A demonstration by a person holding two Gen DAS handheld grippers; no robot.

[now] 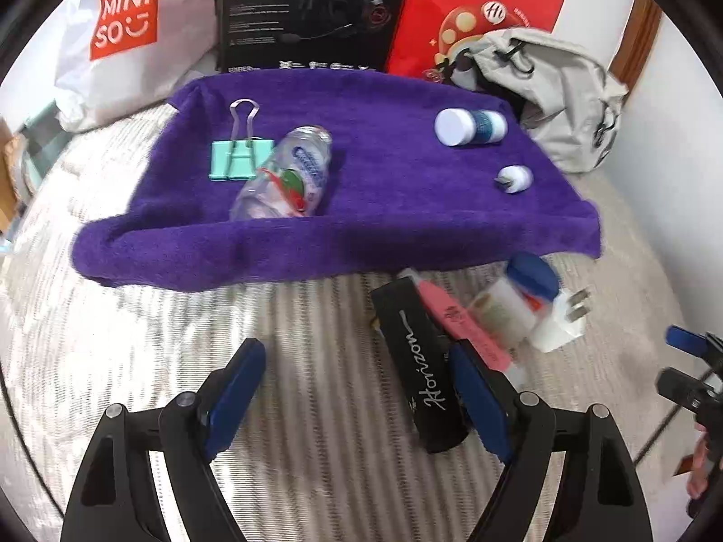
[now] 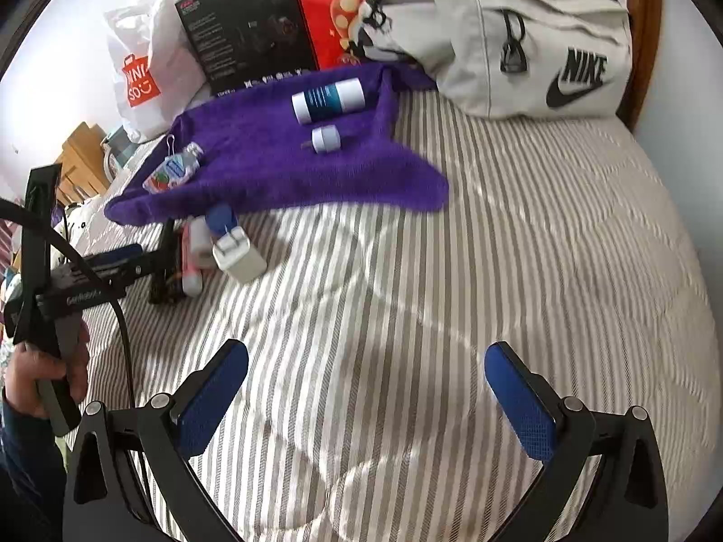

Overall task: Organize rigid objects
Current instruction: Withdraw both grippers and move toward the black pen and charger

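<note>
A purple towel (image 1: pixel 384 189) is spread on the striped bed. On it lie a mint binder clip (image 1: pixel 237 158), a clear plastic bottle (image 1: pixel 289 176), a white and blue jar (image 1: pixel 470 126) and a small white cylinder (image 1: pixel 515 178). In front of the towel sit a black "Horizon" box (image 1: pixel 420 361), a pink item (image 1: pixel 452 316), a clear blue-capped container (image 1: pixel 519 298) and a white charger plug (image 1: pixel 560 320). My left gripper (image 1: pixel 354 352) is open, its right finger against the black box. My right gripper (image 2: pixel 366 352) is open above bare bedding, well short of the charger plug (image 2: pixel 239 255).
A white Miniso bag (image 1: pixel 122 31), a black headset box (image 1: pixel 312 9) and a red box (image 1: pixel 474 13) stand behind the towel. A grey Nike bag (image 2: pixel 519 45) lies at the back right. A hand (image 2: pixel 45 375) holds the left gripper's handle at the left.
</note>
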